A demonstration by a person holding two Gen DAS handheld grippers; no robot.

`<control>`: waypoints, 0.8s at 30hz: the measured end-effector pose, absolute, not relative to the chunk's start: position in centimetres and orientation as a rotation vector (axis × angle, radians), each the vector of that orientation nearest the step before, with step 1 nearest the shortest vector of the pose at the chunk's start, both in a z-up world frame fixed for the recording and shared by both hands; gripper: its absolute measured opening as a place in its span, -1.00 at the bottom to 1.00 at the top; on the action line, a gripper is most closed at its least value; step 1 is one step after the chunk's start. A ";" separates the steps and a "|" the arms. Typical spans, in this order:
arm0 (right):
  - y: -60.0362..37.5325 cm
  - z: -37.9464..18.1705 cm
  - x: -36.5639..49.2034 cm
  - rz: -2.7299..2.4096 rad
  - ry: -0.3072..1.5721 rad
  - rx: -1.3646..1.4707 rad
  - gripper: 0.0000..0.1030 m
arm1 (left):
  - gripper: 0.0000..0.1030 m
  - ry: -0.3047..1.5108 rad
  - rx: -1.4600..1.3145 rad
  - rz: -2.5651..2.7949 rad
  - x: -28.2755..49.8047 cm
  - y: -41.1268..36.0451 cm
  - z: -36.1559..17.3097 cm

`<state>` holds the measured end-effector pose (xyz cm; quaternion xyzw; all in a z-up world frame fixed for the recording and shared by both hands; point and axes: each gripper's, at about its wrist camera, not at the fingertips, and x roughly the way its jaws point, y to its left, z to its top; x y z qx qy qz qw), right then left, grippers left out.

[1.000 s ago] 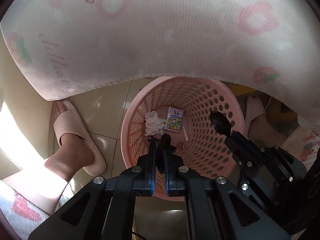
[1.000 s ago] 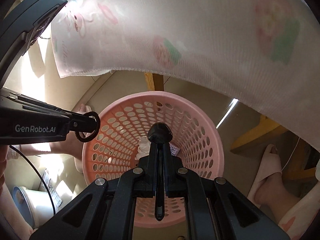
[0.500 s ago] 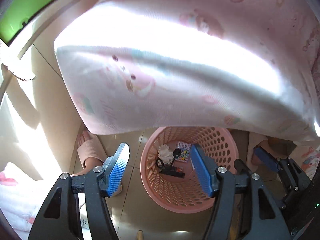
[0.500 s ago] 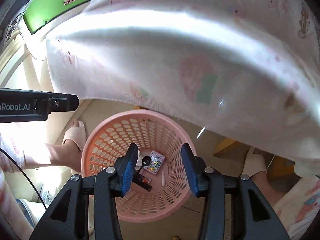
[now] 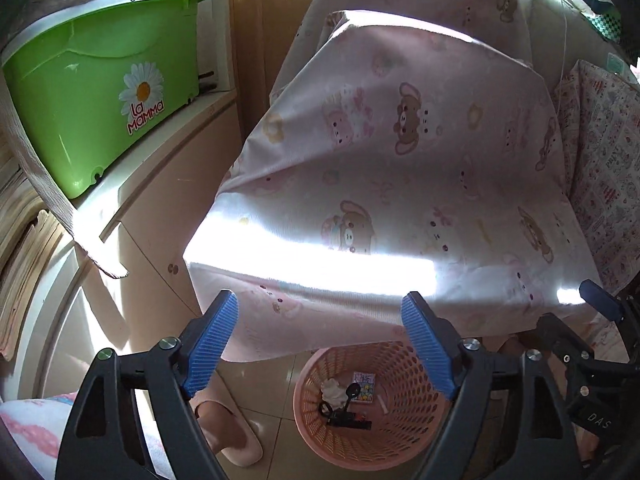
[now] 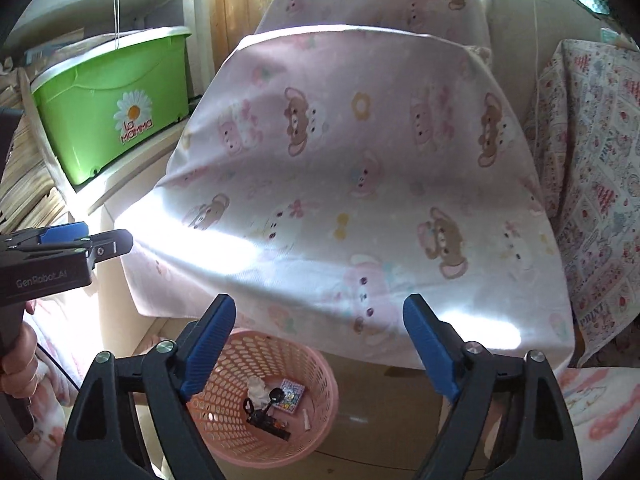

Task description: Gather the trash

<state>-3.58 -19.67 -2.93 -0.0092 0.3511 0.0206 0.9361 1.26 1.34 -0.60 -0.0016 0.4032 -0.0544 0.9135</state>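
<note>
The trash lay in the pink basket (image 5: 362, 436): a crumpled tissue (image 5: 333, 389), soft and light, beside a stiff black tool (image 5: 347, 421); above the basket, the left gripper (image 5: 326, 344) and right gripper (image 6: 320, 346) were opening, nothing between their jaws.

green bin (image 5: 100, 92): "La MAMMA" | left tool (image 6: 44, 268): "GenRobot.AI"
</note>
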 end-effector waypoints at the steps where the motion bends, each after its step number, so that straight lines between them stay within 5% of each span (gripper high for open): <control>1: -19.9 -2.6 -3.6 0.010 0.704 -0.027 0.75 | 1.00 0.810 -0.015 -0.119 1.1 1.4 -0.3; 9: -20.7 -1.1 -3.9 0.035 0.641 -0.008 0.77 | 0.98 0.722 0.004 -0.076 0.4 1.2 1.4; 11: -20.3 -0.8 -4.2 0.065 0.626 -0.019 0.99 | 0.98 0.719 0.005 -0.066 0.5 1.3 1.4; 24: -19.6 -0.7 -4.2 0.051 0.607 -0.063 1.00 | 0.98 0.727 0.020 -0.062 1.1 0.8 1.0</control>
